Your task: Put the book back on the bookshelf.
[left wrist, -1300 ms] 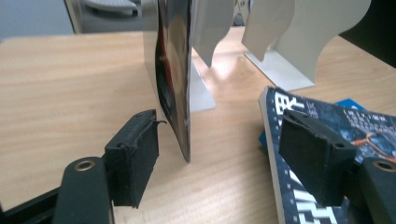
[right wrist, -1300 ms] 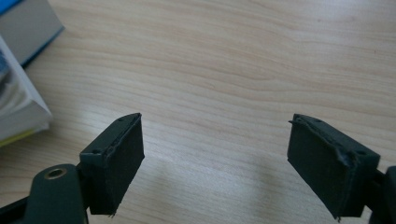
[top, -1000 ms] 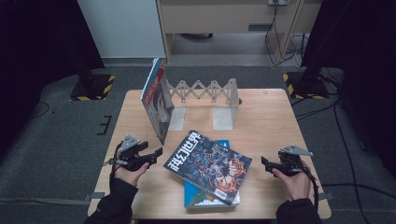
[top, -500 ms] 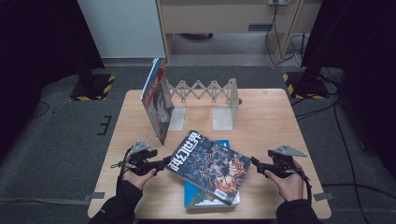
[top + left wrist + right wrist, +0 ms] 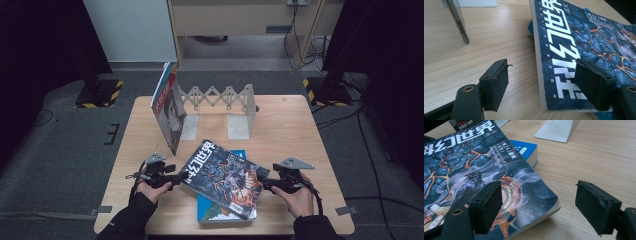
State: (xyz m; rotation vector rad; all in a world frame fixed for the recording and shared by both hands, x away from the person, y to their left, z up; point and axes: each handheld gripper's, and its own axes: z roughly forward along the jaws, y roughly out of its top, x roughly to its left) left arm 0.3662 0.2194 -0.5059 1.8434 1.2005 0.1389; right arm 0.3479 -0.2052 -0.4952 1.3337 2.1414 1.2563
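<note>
1. The left gripper [image 5: 176, 178] and right gripper [image 5: 268, 185] both stand unclenched, flanking the dark magazine [image 5: 223, 178], which lies askew on a blue book [image 5: 215, 212] on the table [image 5: 300, 125].
2. Risk: lifting only one edge could make the limp magazine sag or slide out.
3. The bookend rack [image 5: 220, 100] and leaning book [image 5: 167, 112] stand behind, not blocking.
</note>
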